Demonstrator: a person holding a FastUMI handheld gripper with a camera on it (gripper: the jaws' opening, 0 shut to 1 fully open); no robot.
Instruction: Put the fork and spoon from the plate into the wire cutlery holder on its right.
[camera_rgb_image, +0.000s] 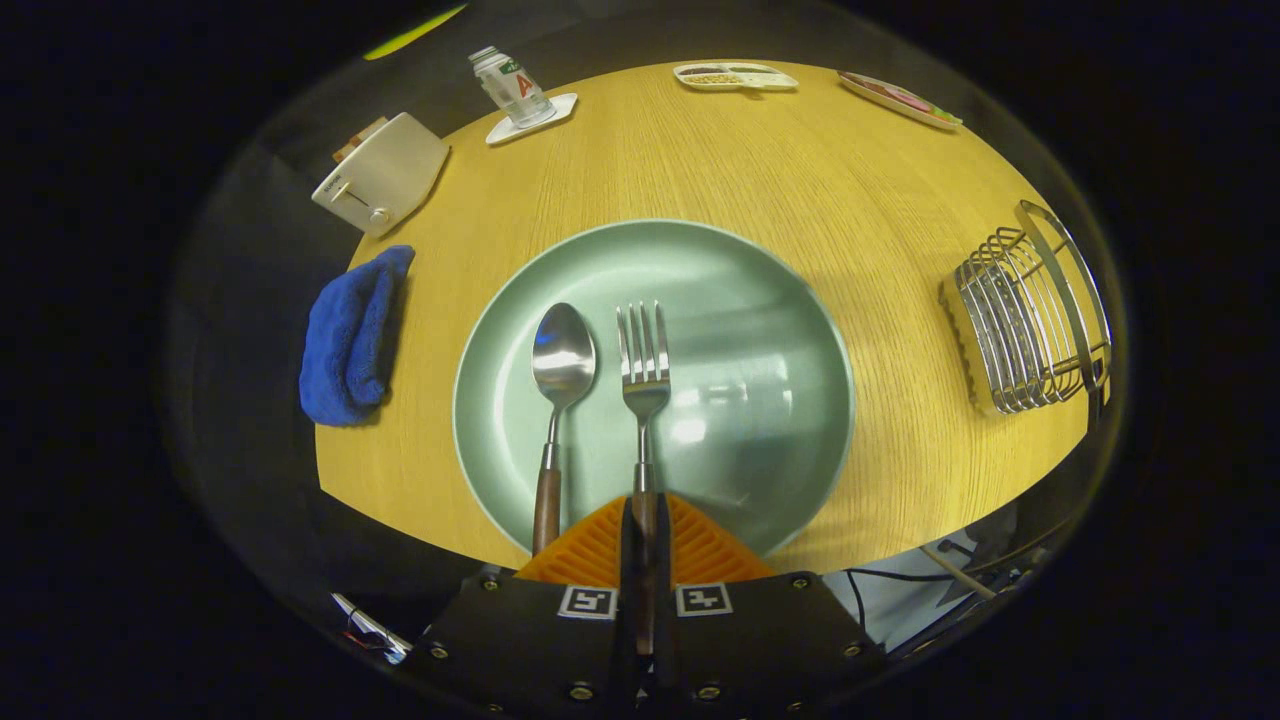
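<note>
Gripper at bottom centre, aimed forward and down over the near rim of the plate, fingers pressed together on the wooden handle of the fork. Fork lying flat on the plate, tines pointing away, handle running back between the fingers. Spoon just left of the fork, roughly parallel, bowl away, its handle crossing the near rim beside the left finger, apart from it.

Plate centred on the round wooden table, its right half bare. Holder well to the right of the plate, near the table's right edge, a band of bare wood between the two. Holder's opening hard to judge in the fisheye warp; wires curve up to a ring handle.

Blue cloth at centre left, bunched on the table's left edge. White toaster at upper left, beyond the cloth. Bottle on a white coaster further up. Two small trays at the far edge, top right of centre. Wide open wood between plate and far items. Cables below the table's near right edge.
</note>
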